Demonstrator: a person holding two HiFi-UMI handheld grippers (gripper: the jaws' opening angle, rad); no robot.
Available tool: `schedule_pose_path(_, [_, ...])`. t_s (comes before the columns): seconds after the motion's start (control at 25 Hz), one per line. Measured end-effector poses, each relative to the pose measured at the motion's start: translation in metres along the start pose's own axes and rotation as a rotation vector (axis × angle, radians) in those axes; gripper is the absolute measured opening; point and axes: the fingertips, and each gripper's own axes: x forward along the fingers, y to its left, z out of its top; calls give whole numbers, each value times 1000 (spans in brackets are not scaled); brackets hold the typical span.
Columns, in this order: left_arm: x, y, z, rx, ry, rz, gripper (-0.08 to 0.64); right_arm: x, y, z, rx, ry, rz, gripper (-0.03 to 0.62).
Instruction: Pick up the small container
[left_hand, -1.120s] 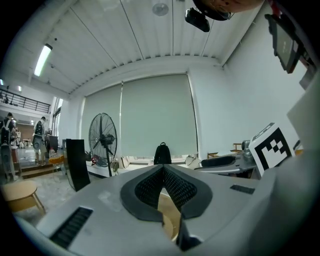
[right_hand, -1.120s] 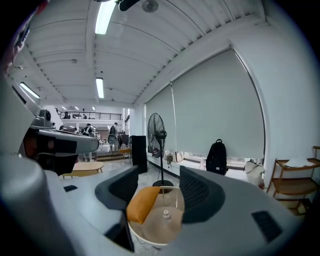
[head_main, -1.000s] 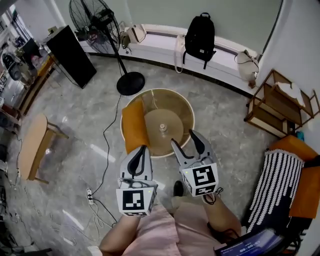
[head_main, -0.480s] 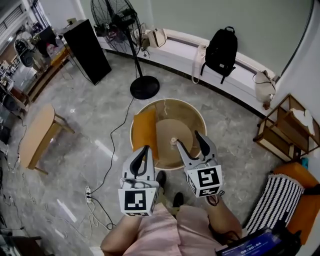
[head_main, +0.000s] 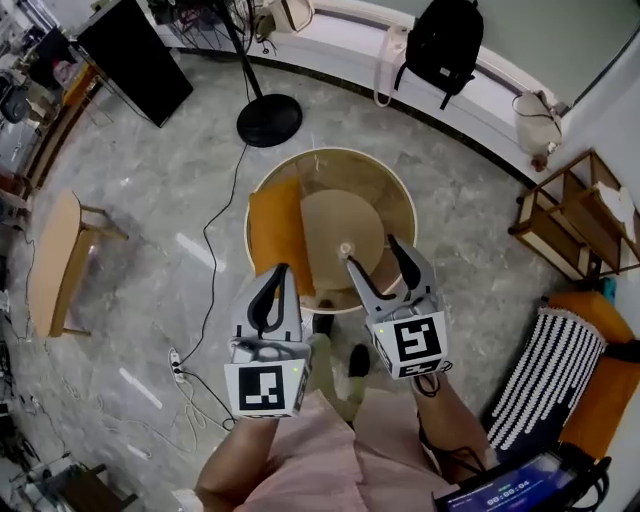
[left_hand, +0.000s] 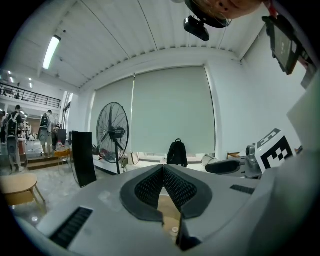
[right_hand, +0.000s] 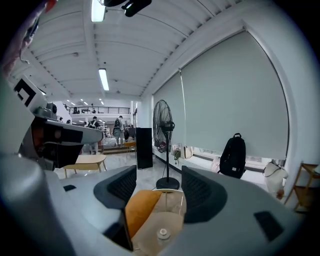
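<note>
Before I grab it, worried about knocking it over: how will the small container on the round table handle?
Probably light: the small container looks tiny beside the right gripper. It stands alone and seemingly upright, so a sideways nudge may tip it.

Head view, grey marbled floor (head_main: 150, 200). A round glass-topped bench (head_main: 392, 205) stood at frame centre, and an orange cushion (head_main: 272, 235) showed in its left part. A black fan base (head_main: 269, 120) sat just above it, and a black panel (head_main: 135, 45) stood at upper left. A black backpack (head_main: 447, 40) rested on the white ledge along the top, with a white bag (head_main: 535, 120) to its right. A wooden stool (head_main: 50, 265) stood at the left edge and a wooden shelf (head_main: 575, 215) at the right. A striped cushion (head_main: 545, 375) lay at lower right and a power strip (head_main: 176, 365) at lower left.
</note>
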Motion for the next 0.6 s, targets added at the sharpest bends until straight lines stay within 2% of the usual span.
schedule_pose_path(0.32, [42,20,-64,-40,117,-52,12,42,4,-73,40,135,-11,298])
schedule_pose_path(0.6, [89,32,-148,-73,202,-101,12,85,10,-165,26,213,-24,327])
